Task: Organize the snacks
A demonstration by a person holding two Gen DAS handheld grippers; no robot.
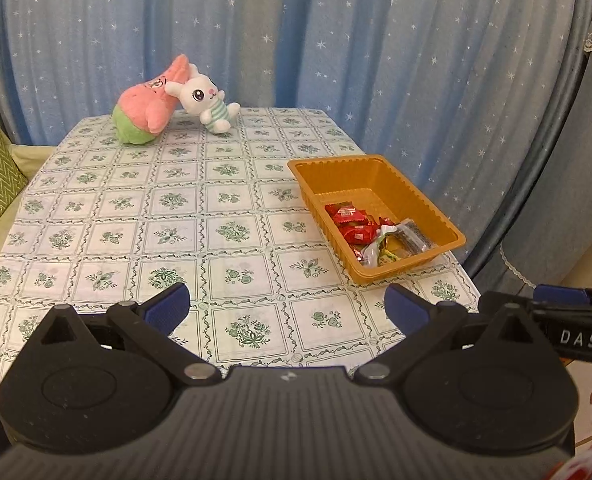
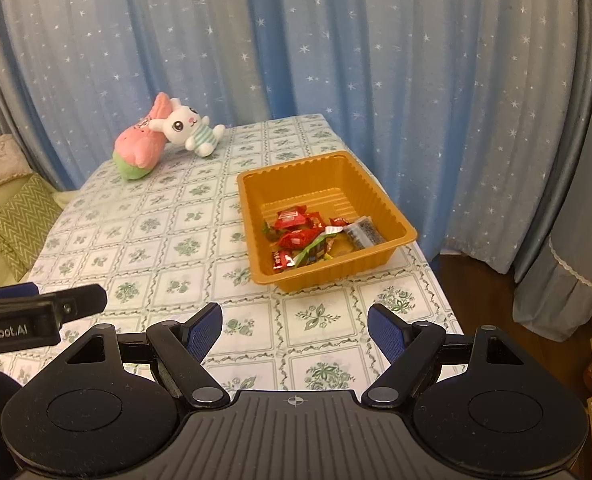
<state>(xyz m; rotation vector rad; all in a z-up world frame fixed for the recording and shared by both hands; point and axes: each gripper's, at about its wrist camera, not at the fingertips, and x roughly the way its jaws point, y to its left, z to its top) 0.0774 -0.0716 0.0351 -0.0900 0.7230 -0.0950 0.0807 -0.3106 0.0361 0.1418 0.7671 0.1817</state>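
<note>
left wrist view: the left gripper [image 1: 285,306] hangs over the near desk [image 1: 135,216], jaws wide with nothing between them. the tray [image 1: 452,240] sits at the right edge, snacks [image 1: 370,234] piled in its near end. two plush toys [image 1: 163,100] lean together at the far end.

right wrist view: the right gripper [image 2: 294,328] is wide and empty too, with the tray [image 2: 406,236] just beyond it and the snacks [image 2: 308,238] inside.

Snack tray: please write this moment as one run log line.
left tool: open, empty | right tool: open, empty | snacks: all in orange tray | tablecloth: no loose snacks
</note>
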